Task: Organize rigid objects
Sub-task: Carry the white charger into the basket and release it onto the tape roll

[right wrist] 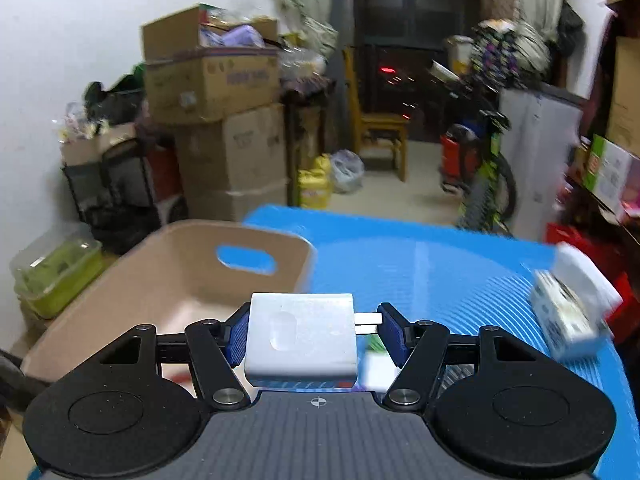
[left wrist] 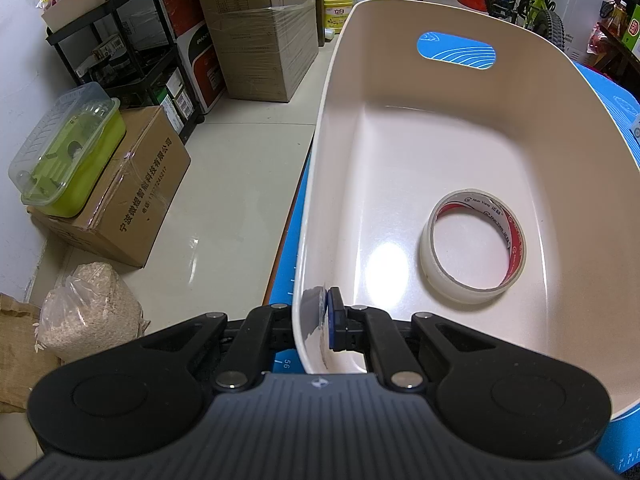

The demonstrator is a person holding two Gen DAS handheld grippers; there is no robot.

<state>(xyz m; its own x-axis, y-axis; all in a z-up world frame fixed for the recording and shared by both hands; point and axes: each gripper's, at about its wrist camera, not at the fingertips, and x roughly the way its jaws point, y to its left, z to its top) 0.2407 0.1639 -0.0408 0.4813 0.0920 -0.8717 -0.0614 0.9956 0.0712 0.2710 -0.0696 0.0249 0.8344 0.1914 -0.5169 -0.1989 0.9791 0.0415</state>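
Left wrist view is showing the left gripper [left wrist: 320, 322] pinching the near wall of the cream bin [left wrist: 460, 92], a tape roll [left wrist: 473, 246] lying flat inside. Right gripper [right wrist: 314, 334] is clamping a white charger [right wrist: 301, 338] above the blue mat [right wrist: 440, 264].

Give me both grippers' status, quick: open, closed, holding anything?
Left gripper: closed on the near wall of the beige bin.
Right gripper: closed on a white plug adapter, prongs against one pad.
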